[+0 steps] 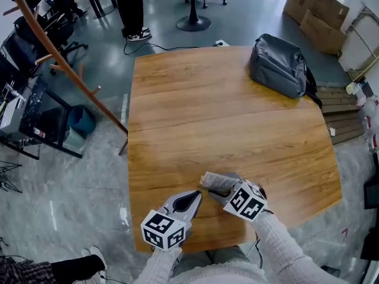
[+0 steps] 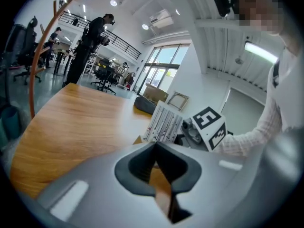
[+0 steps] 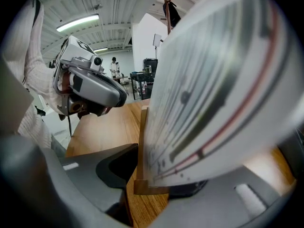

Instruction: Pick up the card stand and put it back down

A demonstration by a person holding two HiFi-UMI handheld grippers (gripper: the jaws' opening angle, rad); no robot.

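- The table (image 1: 177,99) carries everything. A backpack (image 1: 278,64) lies at its far right corner, well apart from the work.
- The card stand (image 1: 214,181) is close to the table's near edge, about midway along it. Its long axis runs roughly along that edge, and the printed card leans up from a wooden base (image 3: 142,151).
- The right gripper (image 1: 226,194) is the one on the stand. It reaches in from the near right side, tilted steeply downward, and its 2 jaws pinch the wooden base between them. The card fills most of its own view.
- No view shows whether the base rests on the table or hangs just above it.
- The left gripper (image 1: 195,196) sits just left of the stand and clear of it, pointing shallowly down. Its 2 jaws are pressed together at the tips, with nothing between them.
- The set-down seems to depend on the base lying flat on the table before the right jaws spread. If it is tilted, the card could tip over.
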